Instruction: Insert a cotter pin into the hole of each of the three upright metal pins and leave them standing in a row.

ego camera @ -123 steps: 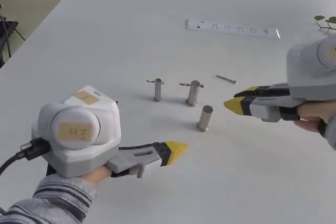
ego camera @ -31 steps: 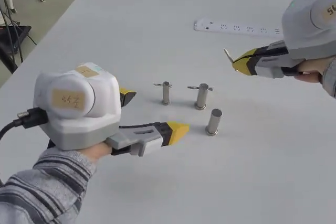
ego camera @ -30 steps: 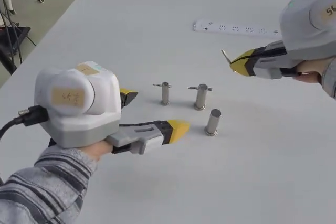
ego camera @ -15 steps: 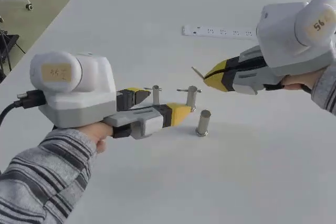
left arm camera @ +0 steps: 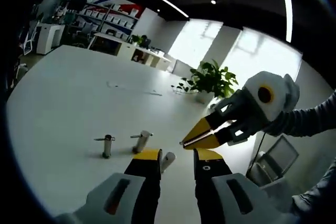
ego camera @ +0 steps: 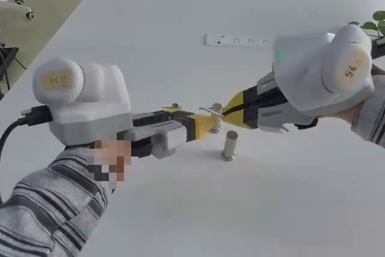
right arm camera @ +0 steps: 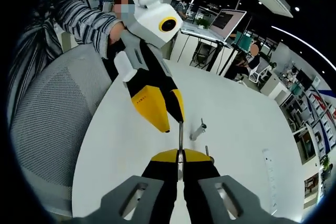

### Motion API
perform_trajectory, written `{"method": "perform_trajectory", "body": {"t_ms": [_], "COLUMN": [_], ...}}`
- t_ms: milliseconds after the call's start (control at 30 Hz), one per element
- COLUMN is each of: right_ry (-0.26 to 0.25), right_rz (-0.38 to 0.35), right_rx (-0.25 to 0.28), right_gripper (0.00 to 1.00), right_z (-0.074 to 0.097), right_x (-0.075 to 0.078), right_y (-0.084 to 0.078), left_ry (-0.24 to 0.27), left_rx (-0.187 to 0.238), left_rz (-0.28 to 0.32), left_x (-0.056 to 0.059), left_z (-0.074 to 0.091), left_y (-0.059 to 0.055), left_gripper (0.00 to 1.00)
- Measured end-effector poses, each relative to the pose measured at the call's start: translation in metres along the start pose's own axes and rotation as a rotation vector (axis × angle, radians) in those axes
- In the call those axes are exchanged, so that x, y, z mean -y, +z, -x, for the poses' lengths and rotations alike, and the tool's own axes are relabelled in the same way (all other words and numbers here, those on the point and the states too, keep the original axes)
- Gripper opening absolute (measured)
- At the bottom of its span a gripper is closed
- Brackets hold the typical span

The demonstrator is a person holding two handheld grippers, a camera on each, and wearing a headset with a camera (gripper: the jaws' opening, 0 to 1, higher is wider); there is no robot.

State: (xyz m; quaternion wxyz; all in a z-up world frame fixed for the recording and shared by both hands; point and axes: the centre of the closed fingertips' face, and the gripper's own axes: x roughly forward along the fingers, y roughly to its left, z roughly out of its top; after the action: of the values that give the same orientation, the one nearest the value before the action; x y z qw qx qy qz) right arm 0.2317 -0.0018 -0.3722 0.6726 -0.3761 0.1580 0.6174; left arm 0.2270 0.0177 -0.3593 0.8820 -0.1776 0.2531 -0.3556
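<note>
Three upright metal pins stand on the white table [ego camera: 180, 209]. The near pin [ego camera: 229, 145] has no cotter pin; the middle pin [ego camera: 216, 120] and the far-left pin [ego camera: 175, 107] are partly hidden behind the grippers. In the left gripper view both far pins [left arm camera: 107, 145] [left arm camera: 142, 140] carry cotter pins. My right gripper [ego camera: 230, 110] is shut on a thin cotter pin [right arm camera: 180, 132] that sticks out from its tips [right arm camera: 180, 157]. My left gripper [left arm camera: 177, 155] is open, its yellow tips [ego camera: 206, 123] close beside the cotter pin's end, above the pins.
A white power strip [ego camera: 240, 41] lies at the back of the table. A potted plant [ego camera: 379, 19] stands at the far right edge. The table's left edge drops to the floor. A grey mesh chair [right arm camera: 47, 129] is behind the person.
Both grippers have closed in on each other over the pins. The right one brought the cotter pin down and left until it nearly meets the left gripper's tips.
</note>
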Motion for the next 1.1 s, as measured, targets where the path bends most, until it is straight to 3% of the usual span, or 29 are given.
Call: {"method": "perform_trajectory", "body": {"t_ms": [267, 500, 867, 1100], "right_ry": [0.014, 0.017, 0.020, 0.031], "right_rz": [0.053, 0.076, 0.076, 0.050], "right_rx": [-0.010, -0.012, -0.013, -0.015], "right_gripper": [0.00, 0.00, 0.00, 0.00], "right_z": [-0.001, -0.001, -0.003, -0.003], "right_x": [-0.007, -0.012, -0.017, -0.020], "right_y": [0.002, 0.005, 0.005, 0.004], "left_ry": [-0.015, -0.031, -0.040, -0.049], "left_rx": [-0.004, -0.007, -0.009, -0.006], "left_rz": [0.068, 0.082, 0.123, 0.043], "left_x": [0.003, 0.006, 0.007, 0.010], "left_z": [-0.002, -0.003, -0.005, -0.004], "left_y": [-0.003, -0.005, -0.010, -0.010], "left_gripper": [0.11, 0.02, 0.00, 0.00]}}
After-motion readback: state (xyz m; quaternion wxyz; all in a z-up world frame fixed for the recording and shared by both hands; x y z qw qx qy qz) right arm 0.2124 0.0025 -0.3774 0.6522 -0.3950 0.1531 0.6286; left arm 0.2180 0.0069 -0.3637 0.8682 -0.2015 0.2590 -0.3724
